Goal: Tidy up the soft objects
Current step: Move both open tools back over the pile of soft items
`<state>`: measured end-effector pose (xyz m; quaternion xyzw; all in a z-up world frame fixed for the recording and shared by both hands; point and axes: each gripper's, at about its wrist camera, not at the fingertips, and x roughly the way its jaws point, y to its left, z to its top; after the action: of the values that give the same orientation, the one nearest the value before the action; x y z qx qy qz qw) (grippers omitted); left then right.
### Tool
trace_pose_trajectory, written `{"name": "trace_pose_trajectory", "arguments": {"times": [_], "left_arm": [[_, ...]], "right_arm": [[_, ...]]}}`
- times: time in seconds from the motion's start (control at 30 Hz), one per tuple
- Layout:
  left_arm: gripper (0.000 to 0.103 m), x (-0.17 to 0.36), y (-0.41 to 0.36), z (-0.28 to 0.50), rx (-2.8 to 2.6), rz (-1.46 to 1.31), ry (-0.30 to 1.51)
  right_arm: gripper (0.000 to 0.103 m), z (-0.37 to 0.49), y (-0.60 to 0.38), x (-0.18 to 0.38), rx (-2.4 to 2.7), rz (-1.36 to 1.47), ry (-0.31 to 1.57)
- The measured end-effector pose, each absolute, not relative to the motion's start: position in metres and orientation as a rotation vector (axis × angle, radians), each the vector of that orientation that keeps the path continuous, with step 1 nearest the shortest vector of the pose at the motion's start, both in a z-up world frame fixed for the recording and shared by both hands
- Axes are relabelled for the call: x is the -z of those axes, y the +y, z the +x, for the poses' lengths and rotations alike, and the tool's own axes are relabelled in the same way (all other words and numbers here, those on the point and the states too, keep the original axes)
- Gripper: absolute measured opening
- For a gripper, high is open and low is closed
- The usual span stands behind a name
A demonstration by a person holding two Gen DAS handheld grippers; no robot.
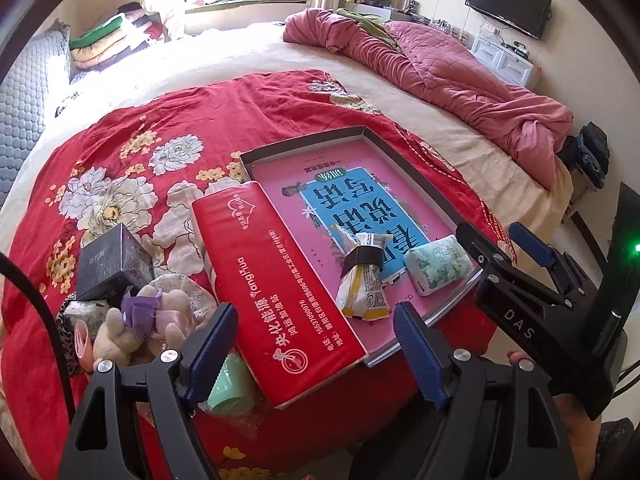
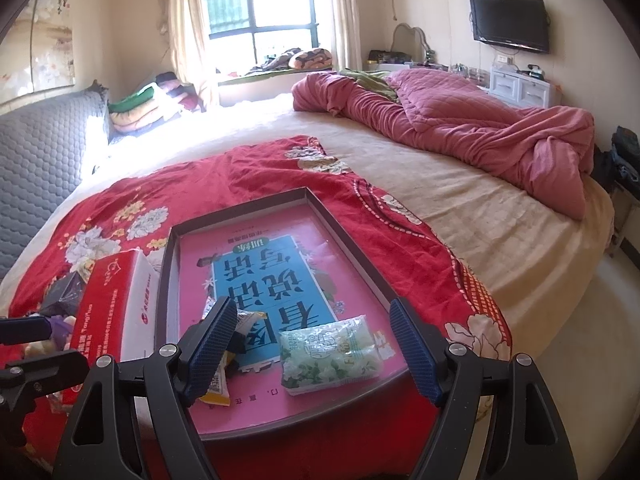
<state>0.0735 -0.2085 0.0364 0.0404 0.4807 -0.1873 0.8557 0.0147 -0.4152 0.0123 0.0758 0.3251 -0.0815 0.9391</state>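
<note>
A long red tissue pack lies along the left rim of a dark shallow tray, directly under my left gripper. That gripper is open, and a gap shows at its right pad. A mint-green tissue pack and a yellow snack packet with a black band lie in the tray on a pink book. My right gripper hovers open over them with nothing between its fingers. It also shows in the left wrist view. A plush toy lies left of the red pack.
A black box, a mint-green soft item and small packets cluster beside the plush toy on the red floral cloth. A rumpled pink quilt lies at the far right of the bed. The bed's edge curves close on the right.
</note>
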Motion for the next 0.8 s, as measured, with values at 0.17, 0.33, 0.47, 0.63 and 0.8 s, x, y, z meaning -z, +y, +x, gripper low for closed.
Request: {"name": "trace_pose_trajectory", "arguments": {"times": [0.17, 0.33, 0.47, 0.63, 0.8], "left_arm": [[0.079, -0.041, -0.195, 0.067, 0.373, 0.081, 0.995], [0.079, -0.044, -0.175, 0.061, 0.351, 0.064, 0.992], [0.079, -0.049, -0.156, 0.057, 0.319, 0.051, 0.977], [0.079, -0.055, -0.126, 0.054, 0.282, 0.030, 0.962], [0.079, -0.060, -0.093, 0.056, 0.230, -0.009, 0.953]], "right_arm": [[0.080, 0.012, -0.401, -0.025, 0.141, 0.138, 0.658], [0.080, 0.008, -0.386, -0.040, 0.108, 0.126, 0.635], [0.080, 0.005, -0.370, -0.056, 0.057, 0.126, 0.610], [0.080, 0.001, -0.341, -0.071, -0.032, 0.127, 0.594], [0.080, -0.003, -0.308, -0.080, -0.105, 0.083, 0.587]]}}
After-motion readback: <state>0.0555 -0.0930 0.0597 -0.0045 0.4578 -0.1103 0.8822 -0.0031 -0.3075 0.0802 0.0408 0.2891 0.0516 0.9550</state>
